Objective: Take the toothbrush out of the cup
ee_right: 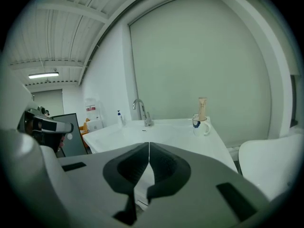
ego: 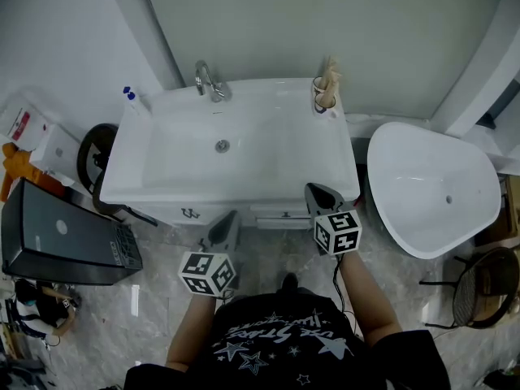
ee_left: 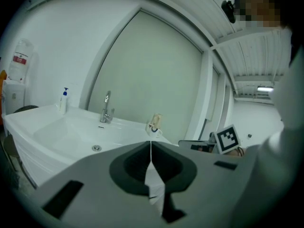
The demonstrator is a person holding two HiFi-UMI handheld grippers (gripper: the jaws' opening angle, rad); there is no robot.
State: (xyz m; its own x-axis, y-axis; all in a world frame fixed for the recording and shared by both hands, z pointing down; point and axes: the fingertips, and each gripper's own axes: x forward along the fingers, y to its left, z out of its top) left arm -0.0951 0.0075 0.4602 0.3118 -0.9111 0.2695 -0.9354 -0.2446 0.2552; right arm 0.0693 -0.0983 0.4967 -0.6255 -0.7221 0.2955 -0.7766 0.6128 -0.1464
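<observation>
White handled cup (ego: pixel 324 102) sits at back right corner of white ceramic washbasin (ego: pixel 146 192), out of bowl's way. Tan-handled toothbrush (ego: pixel 329 75) stands in it, seemingly head up. Left tongs (ego: pixel 227 222) and right tongs (ego: pixel 318 193) clenched, empty, short of basin front. Right nearer cup, likely picker.

Toothbrush (ego: pixel 330 73) – lower end hidden inside the cup (ego: pixel 324 101), head too small to make out in any view. Bottle (ego: pixel 130 97) label unreadable. Black box (ego: pixel 57 238) cut by the left edge, wire chair (ego: pixel 485 287) by the right. Person's torso (ego: pixel 284 344) runs off the bottom. Right gripper view — sink (ee_right: pixel 166 129) near rim hidden behind the right tool (ee_right: pixel 148 144).
</observation>
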